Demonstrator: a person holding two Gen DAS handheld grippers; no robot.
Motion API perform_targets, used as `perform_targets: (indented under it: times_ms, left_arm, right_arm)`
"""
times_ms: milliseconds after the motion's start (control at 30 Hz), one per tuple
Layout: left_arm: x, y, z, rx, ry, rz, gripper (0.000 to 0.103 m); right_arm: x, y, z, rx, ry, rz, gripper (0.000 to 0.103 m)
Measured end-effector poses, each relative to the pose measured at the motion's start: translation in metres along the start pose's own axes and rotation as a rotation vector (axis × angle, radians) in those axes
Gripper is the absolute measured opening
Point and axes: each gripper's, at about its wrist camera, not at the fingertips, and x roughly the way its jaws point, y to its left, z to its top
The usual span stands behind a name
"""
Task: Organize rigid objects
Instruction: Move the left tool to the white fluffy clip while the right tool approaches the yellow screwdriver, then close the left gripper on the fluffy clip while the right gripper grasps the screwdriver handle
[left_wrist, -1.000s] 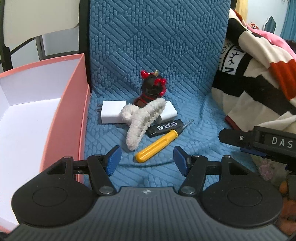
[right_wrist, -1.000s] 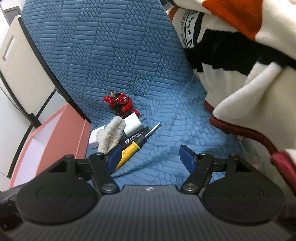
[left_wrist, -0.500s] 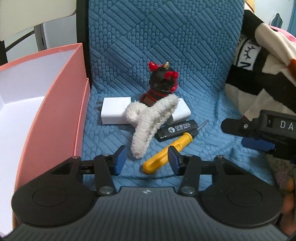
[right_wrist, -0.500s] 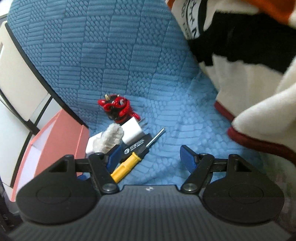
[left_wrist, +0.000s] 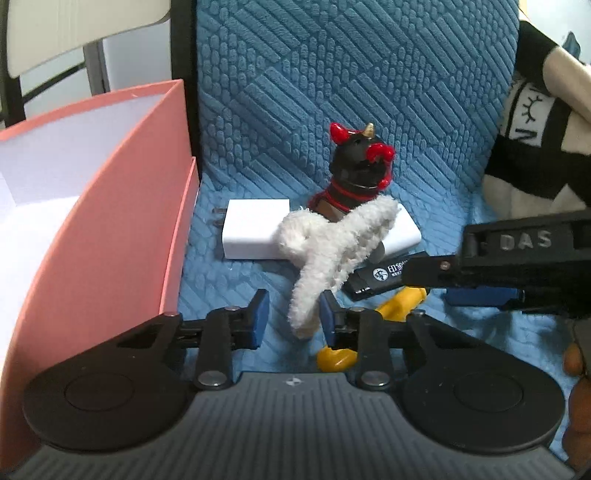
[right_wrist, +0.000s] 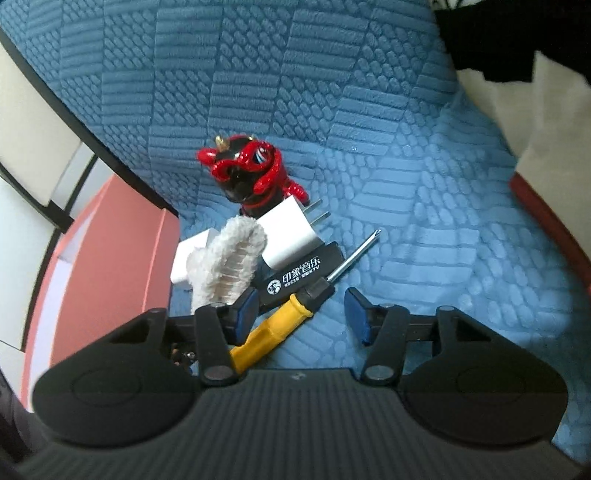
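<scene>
A small pile lies on the blue quilted seat (left_wrist: 332, 74). It holds a fluffy white hair clip (left_wrist: 332, 243), two white chargers (left_wrist: 251, 229), a black printed stick (left_wrist: 380, 275), a yellow-handled screwdriver (left_wrist: 402, 299) and a black and red figurine (left_wrist: 358, 166). My left gripper (left_wrist: 293, 319) is closing, with the clip's lower end between its jaws; the left pad stands clear of it. My right gripper (right_wrist: 301, 314) is closing too, and the screwdriver's handle (right_wrist: 273, 328) lies between its pads, untouched on the right. The right gripper (left_wrist: 454, 284) reaches in beside the stick.
An open pink box (left_wrist: 110, 221) with a white inside stands against the seat's left edge, close to the pile. A striped plush blanket (left_wrist: 535, 129) is heaped on the right. A white chair back shows behind the box.
Both grippers have come down and closer to the pile, and both jaws have narrowed. The left one has shifted from around the screwdriver's handle to around the clip's end.
</scene>
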Motion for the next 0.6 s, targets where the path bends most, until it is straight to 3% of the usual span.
perform_targets:
  times_ms: [267,467,600]
  left_arm:
    - [-0.002,-0.003,-0.001,0.041,-0.017,0.004,0.019]
    - [-0.003,-0.006,-0.002,0.06,-0.025,0.006,0.018]
    - [-0.004,-0.005,-0.001,0.053,-0.023,-0.005,0.017]
  right_arm:
    - [0.014,0.009,0.006,-0.052,-0.004,-0.035,0.054]
    - [0.018,0.016,0.006,-0.105,0.011,-0.058,0.033]
    - [0.014,0.01,0.007,-0.07,0.021,-0.038,0.031]
